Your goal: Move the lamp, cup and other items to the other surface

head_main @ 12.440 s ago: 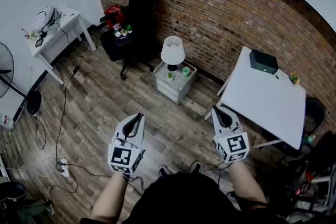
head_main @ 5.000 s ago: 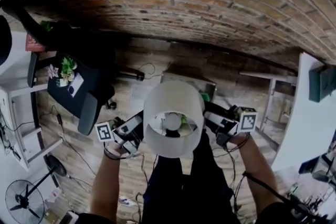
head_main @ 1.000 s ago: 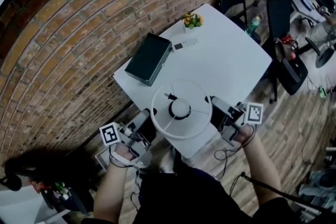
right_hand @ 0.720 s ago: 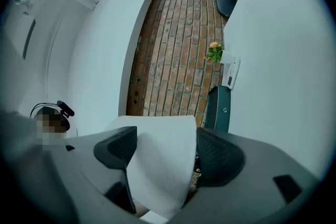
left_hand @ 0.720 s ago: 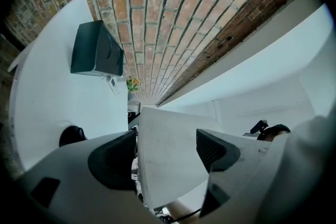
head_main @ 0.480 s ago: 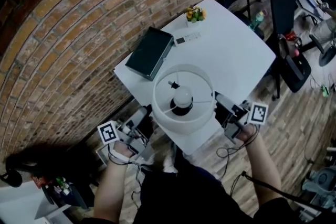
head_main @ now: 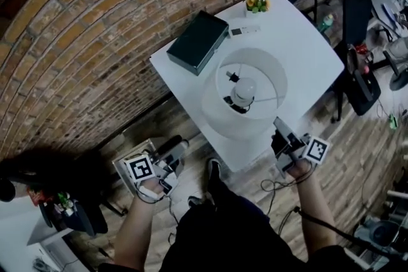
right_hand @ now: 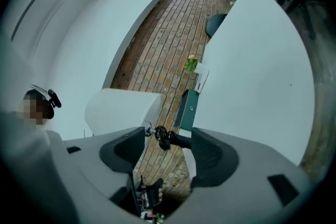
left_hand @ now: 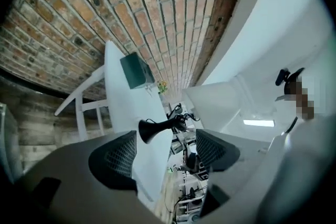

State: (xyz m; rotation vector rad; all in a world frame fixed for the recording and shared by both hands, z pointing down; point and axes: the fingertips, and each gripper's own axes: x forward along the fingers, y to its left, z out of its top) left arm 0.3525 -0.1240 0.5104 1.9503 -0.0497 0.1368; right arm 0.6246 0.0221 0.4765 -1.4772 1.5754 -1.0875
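Lamp (head_main: 245,89) stands on the white desk (head_main: 299,41), let go; left tongs (head_main: 173,147) open, empty; right tongs (head_main: 281,128) open, just been closing on nothing, it seems; cup and the rest left to fetch

No words or numbers can be read anywhere. The only signs are black-and-white square patterns. One square pattern (head_main: 140,168) sits on the cube of the left gripper (head_main: 177,146). A second square pattern (head_main: 317,150) sits on the cube of the right gripper (head_main: 280,124). They are blocky shapes, not letters. The dark box (right_hand: 187,110) on the counter (head_main: 306,54) has a tiny pale mark on its side, too small to read.
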